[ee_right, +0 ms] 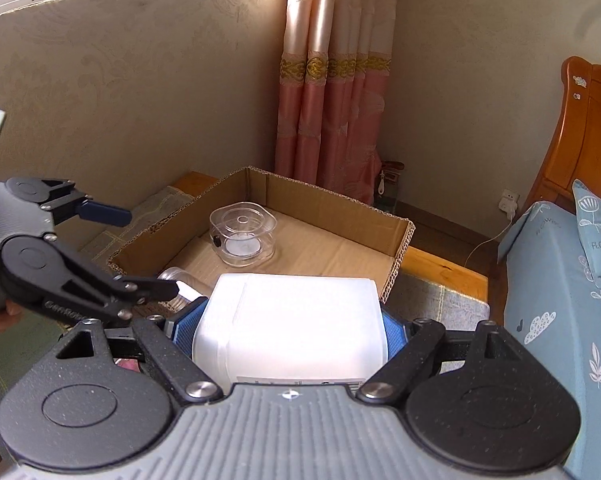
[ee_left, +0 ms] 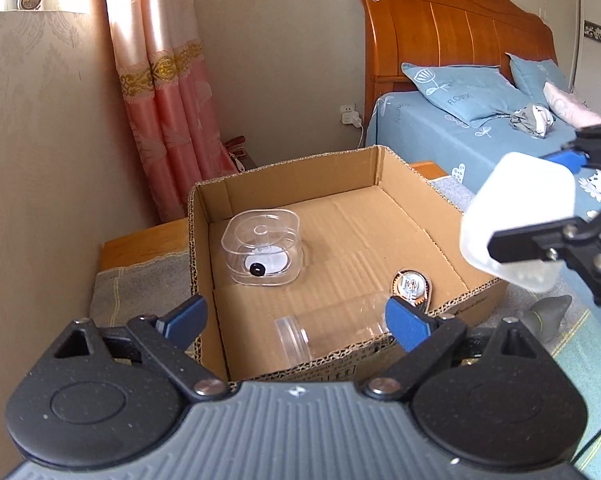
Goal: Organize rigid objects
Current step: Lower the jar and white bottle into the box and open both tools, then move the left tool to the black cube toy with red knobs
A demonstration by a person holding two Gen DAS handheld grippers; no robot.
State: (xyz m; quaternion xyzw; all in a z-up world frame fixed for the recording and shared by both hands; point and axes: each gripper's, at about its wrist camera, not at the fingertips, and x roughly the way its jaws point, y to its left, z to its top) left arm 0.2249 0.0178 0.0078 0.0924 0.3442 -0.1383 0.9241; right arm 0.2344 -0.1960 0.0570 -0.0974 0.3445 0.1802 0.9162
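Closest to me, my right gripper (ee_right: 288,322) is clamped on a white plastic container (ee_right: 290,326), blue pads pressed against both its sides. The container's near end is cut off by the gripper body, and only a strip of printed label shows there, too small to read. Its long axis runs away from me along the fingers, its far end pointing toward the cardboard box (ee_right: 396,236). From the left wrist view the same container (ee_left: 518,220) hangs in the air at the box's right edge.

My left gripper (ee_left: 296,314) has its jaws spread wide with nothing between them, hovering over the box's near wall (ee_left: 204,256). Just beyond its fingertips a clear jar (ee_left: 332,330) lies on its side on the box floor, mouth toward the left, partly hidden by my right pad. A round metal piece (ee_left: 410,286) sits just past it; I can't make out what it is. Farther in stands a clear lidded case (ee_left: 262,246), upright.

Beyond the box are a pink curtain (ee_left: 168,112) and a bed (ee_left: 472,128).
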